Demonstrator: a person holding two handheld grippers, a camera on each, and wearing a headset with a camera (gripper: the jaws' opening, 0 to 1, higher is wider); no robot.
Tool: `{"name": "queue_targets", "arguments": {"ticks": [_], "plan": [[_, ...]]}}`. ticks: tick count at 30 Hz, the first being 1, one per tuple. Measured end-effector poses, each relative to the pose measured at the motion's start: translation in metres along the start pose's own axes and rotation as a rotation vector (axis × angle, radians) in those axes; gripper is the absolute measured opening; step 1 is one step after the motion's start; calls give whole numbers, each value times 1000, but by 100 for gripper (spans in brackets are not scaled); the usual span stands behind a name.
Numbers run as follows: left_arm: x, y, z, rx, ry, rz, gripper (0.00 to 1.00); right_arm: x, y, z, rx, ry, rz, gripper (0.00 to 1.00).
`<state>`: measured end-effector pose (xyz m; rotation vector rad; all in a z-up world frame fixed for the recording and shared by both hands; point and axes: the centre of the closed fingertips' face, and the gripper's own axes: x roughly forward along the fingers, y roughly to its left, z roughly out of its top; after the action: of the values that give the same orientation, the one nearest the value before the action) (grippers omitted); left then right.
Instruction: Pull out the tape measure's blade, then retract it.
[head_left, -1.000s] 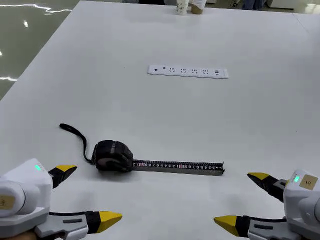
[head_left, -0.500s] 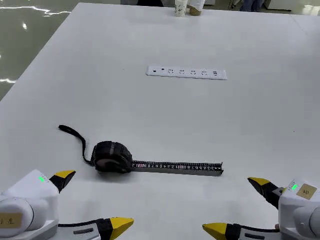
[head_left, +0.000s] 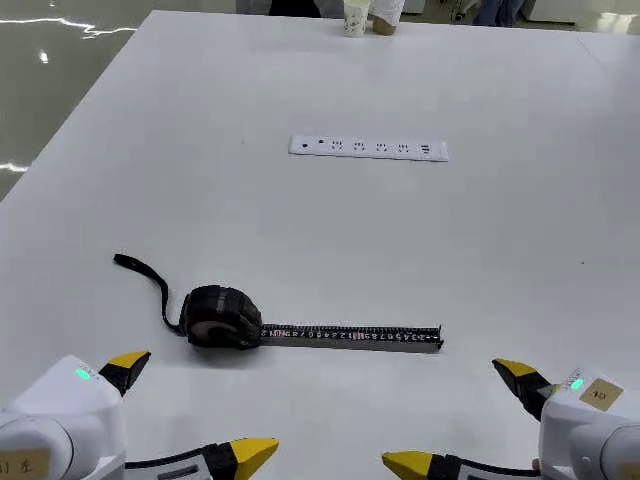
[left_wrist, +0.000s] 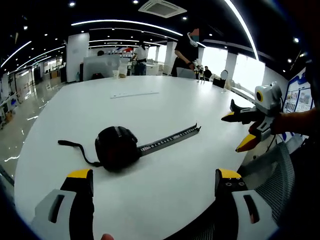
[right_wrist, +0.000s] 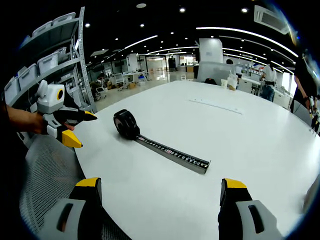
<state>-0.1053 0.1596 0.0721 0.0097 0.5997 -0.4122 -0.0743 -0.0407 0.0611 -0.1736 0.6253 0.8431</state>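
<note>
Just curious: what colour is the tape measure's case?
Black. The tape measure's case shows best in the left gripper view.

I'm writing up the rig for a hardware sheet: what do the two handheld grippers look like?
Both match: the left gripper and right gripper have rounded white housings, each with a small green light and a tan label bearing dark characters. Their fingers are black with pointed yellow tips, set on light grey bases with a dark slot.

We record: tape measure (head_left: 222, 316) black, its blade (head_left: 350, 335) dark with white graduations; desk (head_left: 300, 220) white; left gripper (head_left: 192, 404) and right gripper (head_left: 460, 415) white, jaws black with yellow tips.
</note>
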Motion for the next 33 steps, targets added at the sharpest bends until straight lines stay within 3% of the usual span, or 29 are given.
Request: {"name": "queue_targets", "arguments": {"ticks": [13, 21, 33], "plan": [[-4, -1, 1, -14, 6, 39, 99, -3, 9, 11, 44, -36, -22, 99], [-5, -2, 6, -21, -5, 57, 99, -3, 11, 13, 57, -45, -27, 99], [-5, -2, 6, -32, 1, 77, 99, -2, 13, 16, 65, -49, -26, 99]]}}
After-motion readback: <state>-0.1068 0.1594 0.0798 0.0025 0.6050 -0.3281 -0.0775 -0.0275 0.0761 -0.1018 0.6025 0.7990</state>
